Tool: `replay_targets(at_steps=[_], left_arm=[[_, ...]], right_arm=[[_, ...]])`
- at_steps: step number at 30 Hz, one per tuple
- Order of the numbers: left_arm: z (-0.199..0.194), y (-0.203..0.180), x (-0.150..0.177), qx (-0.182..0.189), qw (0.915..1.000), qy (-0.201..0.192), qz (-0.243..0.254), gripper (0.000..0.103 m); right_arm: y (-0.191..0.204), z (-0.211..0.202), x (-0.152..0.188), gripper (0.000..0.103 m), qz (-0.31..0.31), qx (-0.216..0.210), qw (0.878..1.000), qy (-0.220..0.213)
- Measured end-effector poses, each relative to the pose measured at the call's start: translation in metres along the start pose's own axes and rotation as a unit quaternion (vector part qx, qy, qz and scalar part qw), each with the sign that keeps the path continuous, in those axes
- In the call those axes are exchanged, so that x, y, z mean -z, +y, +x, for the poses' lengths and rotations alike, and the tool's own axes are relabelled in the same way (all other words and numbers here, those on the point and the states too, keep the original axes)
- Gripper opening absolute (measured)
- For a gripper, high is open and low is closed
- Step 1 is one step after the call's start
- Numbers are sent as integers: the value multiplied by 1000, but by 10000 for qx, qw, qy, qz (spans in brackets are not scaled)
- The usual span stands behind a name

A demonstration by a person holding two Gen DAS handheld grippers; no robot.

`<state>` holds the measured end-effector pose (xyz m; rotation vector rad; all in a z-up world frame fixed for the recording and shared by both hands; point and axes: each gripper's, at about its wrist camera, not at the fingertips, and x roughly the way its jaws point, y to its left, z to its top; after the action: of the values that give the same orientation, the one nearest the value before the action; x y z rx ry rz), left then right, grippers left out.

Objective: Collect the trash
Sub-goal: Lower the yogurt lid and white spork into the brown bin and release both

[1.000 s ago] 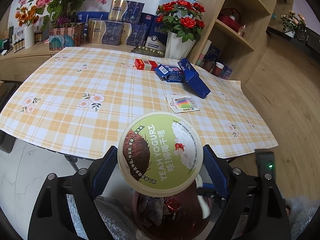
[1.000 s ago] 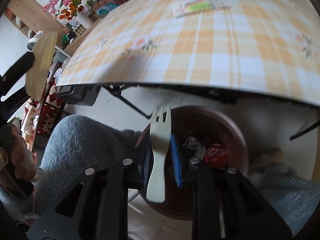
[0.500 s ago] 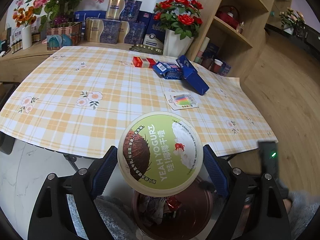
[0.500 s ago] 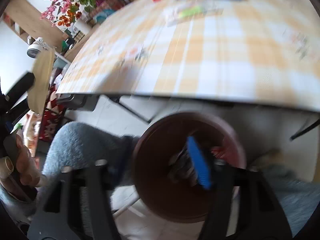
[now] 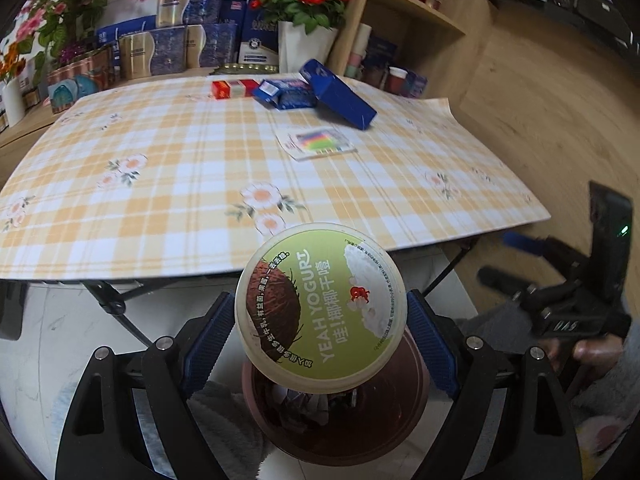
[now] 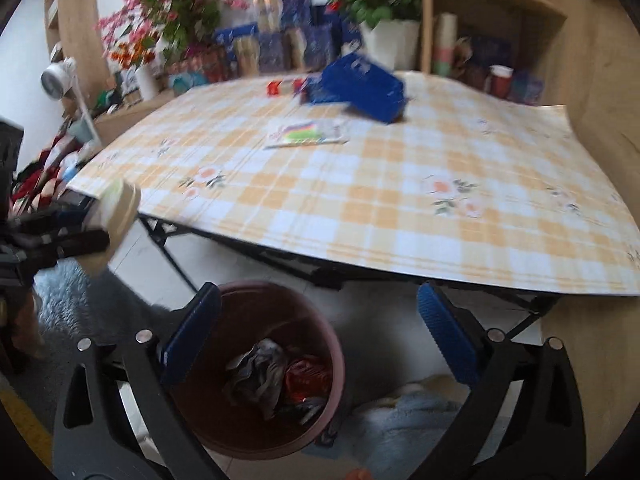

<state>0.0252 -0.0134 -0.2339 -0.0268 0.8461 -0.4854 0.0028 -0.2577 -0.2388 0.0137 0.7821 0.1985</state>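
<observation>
My left gripper (image 5: 320, 320) is shut on a green-lidded yogurt tub (image 5: 320, 306) and holds it right above a brown trash bin (image 5: 408, 416). The tub also shows in the right wrist view (image 6: 116, 220), at the left, above the floor. My right gripper (image 6: 318, 336) is open and empty above the bin (image 6: 280, 312), which holds crumpled wrappers (image 6: 276, 376). The right gripper appears in the left wrist view (image 5: 560, 280) at the right.
The table (image 5: 180, 184) has a yellow plaid cloth. On it lie blue boxes (image 5: 340, 96), a red box (image 5: 232, 89) and a card of coloured pens (image 5: 318, 142). Flower vases, gift boxes and wooden shelves stand behind. A grey fluffy rug (image 6: 68, 296) lies by the bin.
My right gripper opened and the wooden fork it held is gone from its jaws. It then lifted and tilted up toward the table. My left gripper moved slightly right with the tub.
</observation>
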Motion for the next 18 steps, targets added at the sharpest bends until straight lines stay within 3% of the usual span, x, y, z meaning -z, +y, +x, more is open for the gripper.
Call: replay_targets(at_steps=[6,18], left_arm=[[23,-14,16,-18,9990,323,318,84],[29,-12,19,83,9985,472,252,84]], right_arm=[[-14,10,12,97,393,425,9983,0],[-20,13,13,97,601,451,9972,59]])
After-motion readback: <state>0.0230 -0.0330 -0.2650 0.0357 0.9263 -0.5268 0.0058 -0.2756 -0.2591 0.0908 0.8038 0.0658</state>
